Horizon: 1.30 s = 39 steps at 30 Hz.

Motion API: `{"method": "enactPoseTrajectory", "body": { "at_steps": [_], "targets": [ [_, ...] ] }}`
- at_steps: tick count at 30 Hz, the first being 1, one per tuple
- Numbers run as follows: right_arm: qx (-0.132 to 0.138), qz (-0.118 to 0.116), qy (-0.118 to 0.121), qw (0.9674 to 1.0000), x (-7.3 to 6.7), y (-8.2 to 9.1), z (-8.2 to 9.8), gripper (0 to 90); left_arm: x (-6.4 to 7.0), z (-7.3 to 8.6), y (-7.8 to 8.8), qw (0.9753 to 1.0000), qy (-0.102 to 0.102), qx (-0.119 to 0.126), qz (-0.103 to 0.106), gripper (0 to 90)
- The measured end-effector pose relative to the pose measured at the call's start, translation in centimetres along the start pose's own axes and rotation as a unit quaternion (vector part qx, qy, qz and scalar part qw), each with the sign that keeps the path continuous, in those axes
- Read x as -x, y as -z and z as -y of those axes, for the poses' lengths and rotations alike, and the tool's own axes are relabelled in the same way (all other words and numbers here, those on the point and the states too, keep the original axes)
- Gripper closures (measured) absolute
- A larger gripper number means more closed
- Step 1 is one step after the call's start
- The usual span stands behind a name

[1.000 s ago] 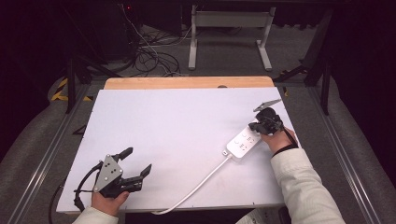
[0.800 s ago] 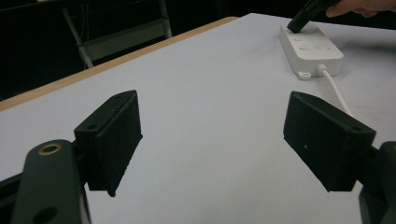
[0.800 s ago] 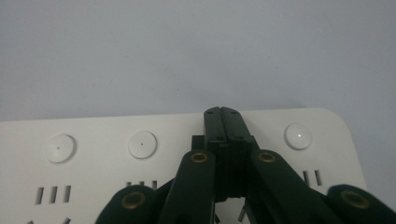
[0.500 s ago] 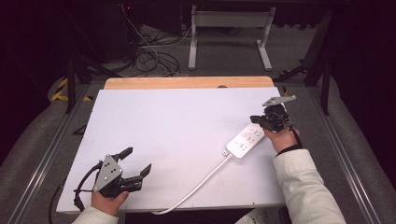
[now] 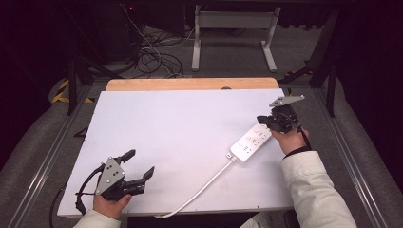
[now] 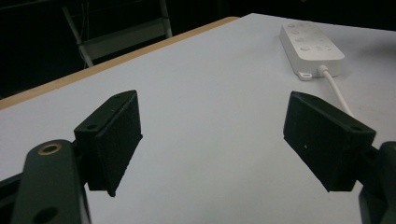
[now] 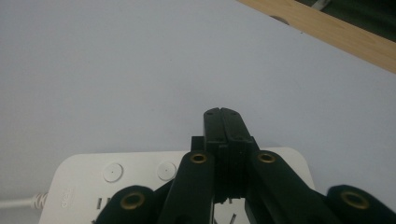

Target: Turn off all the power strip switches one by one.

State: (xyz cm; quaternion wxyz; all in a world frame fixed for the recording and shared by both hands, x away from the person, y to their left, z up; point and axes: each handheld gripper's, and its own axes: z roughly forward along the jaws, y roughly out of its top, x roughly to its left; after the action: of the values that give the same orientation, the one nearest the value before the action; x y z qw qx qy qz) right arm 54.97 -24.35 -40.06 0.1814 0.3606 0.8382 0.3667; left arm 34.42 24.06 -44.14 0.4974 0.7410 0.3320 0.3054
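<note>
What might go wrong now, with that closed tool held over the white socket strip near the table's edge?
1. The right gripper, jaws shut and empty, hovers over the power strip; a careless push could slide the strip, which lies loose near the table's right edge.
2. The strip's cable runs off the front edge, so a sleeve could snag it and drag the strip.
3. The left gripper, open, is far off and could not steady it.

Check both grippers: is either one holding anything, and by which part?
Nothing is held. The left gripper has its jaws wide open over bare table. The right gripper has its jaws shut together with nothing between them, above the power strip.
</note>
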Motion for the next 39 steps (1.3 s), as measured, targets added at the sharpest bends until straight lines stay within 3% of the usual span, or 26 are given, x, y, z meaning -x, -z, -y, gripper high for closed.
{"method": "enactPoseTrajectory", "body": {
  "at_steps": [9,19,32,39],
  "targets": [
    [-0.003,0.003,0.003,1.0,0.2,-0.1,-0.4,90.0,0.0,0.0,0.0,1.0,-0.002,0.0,0.0,19.9],
    [-0.014,0.021,-0.003,0.9997,2.0,0.1,-1.6,90.0,-0.1,0.0,0.0,1.0,0.001,-0.001,0.0,19.9],
    [-0.041,0.026,-0.022,0.9986,4.1,-1.4,-0.6,90.0,0.0,0.0,0.0,1.0,-0.001,-0.002,-0.003,19.8],
    [-0.054,0.024,-0.021,0.9981,4.4,-2.2,0.3,90.0,0.0,0.0,0.0,1.0,-0.001,-0.003,-0.004,19.9]
  ]
}}
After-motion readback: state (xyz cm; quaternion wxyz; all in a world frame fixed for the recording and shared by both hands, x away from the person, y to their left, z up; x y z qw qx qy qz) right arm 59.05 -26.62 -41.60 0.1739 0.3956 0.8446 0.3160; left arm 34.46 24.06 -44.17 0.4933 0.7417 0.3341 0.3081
